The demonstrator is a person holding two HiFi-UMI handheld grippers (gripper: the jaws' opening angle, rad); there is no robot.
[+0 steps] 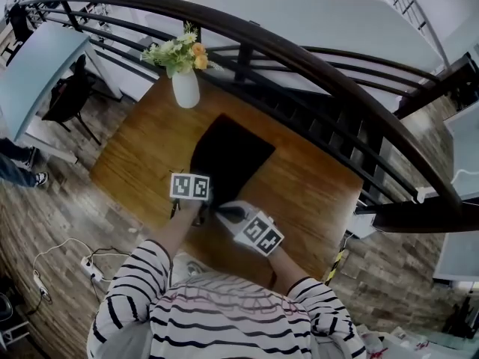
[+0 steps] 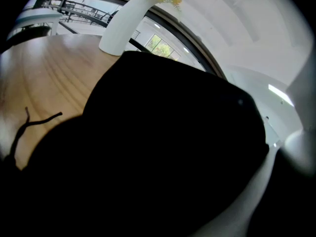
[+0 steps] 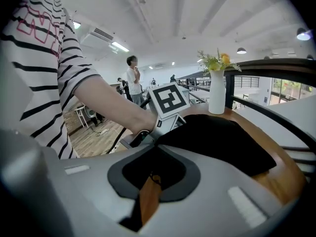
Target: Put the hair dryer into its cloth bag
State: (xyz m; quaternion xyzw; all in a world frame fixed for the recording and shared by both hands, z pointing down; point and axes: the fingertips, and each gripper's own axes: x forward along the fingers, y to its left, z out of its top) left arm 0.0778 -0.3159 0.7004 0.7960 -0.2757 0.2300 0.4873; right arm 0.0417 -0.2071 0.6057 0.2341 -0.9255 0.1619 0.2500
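head view: wood table [image 1: 142,148], white vase [image 1: 185,88] w/ flowers [image 1: 176,51] at its 12 o'clock edge, dark railing [image 1: 299,58] behind. black cloth bag [image 1: 228,155] lies flat mid-table. both grippers sit at the bag's 6 o'clock end. left gripper [image 1: 193,194] is at the bag's near-left corner, right gripper [image 1: 247,223] just beside it at 4 o'clock. hair dryer [image 1: 233,211] shows as a grey-white lump between them, touching the bag's near edge and mostly covered by the marker cubes. it is outside the bag as far as that view shows.

left gripper view: nearly all black. cloth bag [image 2: 163,157] fills the frame from 9 o'clock round to 4, and the jaws are lost in it, so can't tell if spread or pressed. thin drawstring [image 2: 29,125] trails on the table [image 2: 49,78] at 9 o'clock. vase [image 2: 123,26] at 11 o'clock, top cut off. pale curved shape [image 2: 296,147] at 3 o'clock, cut by the frame edge, unidentified.

right gripper view: grey hair dryer [image 3: 163,196] body fills the lower half, w/ a dark oval opening and a strip of wood seen through it. the jaws themselves are covered, and the gripper looks clamped on the dryer. beyond, at 2 o'clock, cloth bag [image 3: 222,142] on the table [image 3: 284,181], vase [image 3: 217,93] at 1 o'clock. left gripper's marker cube [image 3: 169,98] and a bare forearm [image 3: 108,105] at 10 o'clock, striped sleeve [image 3: 44,58] cut off at the left edge.
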